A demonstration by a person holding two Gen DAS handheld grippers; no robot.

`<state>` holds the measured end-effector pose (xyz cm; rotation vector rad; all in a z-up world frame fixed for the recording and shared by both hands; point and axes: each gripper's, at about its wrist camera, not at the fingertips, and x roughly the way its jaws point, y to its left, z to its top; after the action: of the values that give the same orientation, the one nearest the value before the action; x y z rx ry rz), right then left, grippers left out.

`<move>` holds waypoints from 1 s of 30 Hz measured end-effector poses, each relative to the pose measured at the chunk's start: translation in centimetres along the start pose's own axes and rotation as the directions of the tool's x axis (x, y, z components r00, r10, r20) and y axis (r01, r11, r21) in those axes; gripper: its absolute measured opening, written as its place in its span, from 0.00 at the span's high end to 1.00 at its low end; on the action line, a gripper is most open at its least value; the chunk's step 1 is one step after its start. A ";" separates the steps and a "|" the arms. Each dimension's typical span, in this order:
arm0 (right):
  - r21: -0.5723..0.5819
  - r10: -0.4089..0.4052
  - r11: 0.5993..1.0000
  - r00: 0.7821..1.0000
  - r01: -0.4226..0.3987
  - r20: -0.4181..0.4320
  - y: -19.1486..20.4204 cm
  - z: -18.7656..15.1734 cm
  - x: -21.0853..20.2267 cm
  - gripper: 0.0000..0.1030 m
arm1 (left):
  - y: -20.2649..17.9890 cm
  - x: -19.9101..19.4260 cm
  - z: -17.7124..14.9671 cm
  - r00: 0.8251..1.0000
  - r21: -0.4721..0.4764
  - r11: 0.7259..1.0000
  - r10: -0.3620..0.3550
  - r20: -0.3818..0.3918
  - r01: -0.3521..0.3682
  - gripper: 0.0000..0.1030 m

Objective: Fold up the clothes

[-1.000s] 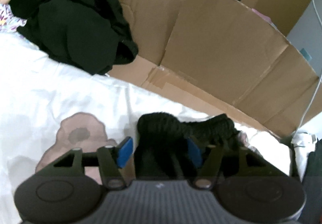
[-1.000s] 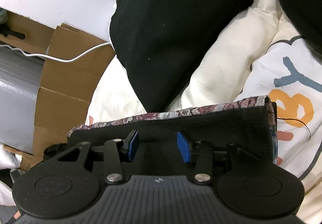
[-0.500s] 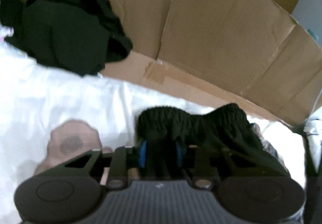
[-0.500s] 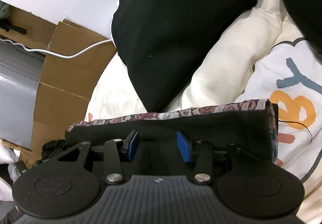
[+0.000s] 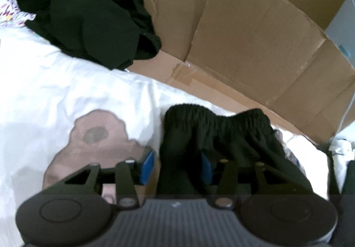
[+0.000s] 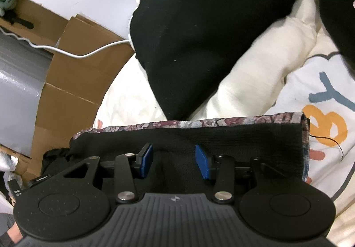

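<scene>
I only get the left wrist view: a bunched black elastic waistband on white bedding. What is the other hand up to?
Observer: The right fingers sit over a flat black fabric panel with a floral woven edge; I cannot tell whether they pinch it.
Operator: What is beyond that?
Observer: A large black cloth item lies just past the panel.
Operator: Is the bedding plain there too?
Observer: No, the cream duvet has orange and blue printed letters beside the panel.

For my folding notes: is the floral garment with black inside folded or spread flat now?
Folded. In the right wrist view the garment shows a doubled edge: floral layer under black layer, with a squared corner at right.
</scene>
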<state>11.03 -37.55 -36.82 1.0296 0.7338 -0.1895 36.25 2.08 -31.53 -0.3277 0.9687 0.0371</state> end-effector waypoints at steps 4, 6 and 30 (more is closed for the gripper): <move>-0.017 0.002 1.000 1.000 -0.002 0.002 0.4 -0.1 -0.3 0.54 | 0.3 -1.9 -1.4 1.000 -0.004 1.000 -0.009 -0.011 0.009 0.53; -0.043 -0.001 0.999 1.000 0.001 0.003 0.7 -0.2 -0.6 0.54 | 0.5 -3.2 -2.3 1.000 0.002 1.000 -0.015 -0.014 0.015 0.53; -0.411 0.063 0.902 0.982 -0.132 -0.178 11.9 -4.9 -7.4 0.51 | 4.5 -10.4 -10.9 0.988 -0.160 0.981 -0.125 -0.093 0.109 0.58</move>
<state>8.84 -28.65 -25.11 0.6679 0.8232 0.1403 20.77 4.41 -29.97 -0.5337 1.0495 -0.0126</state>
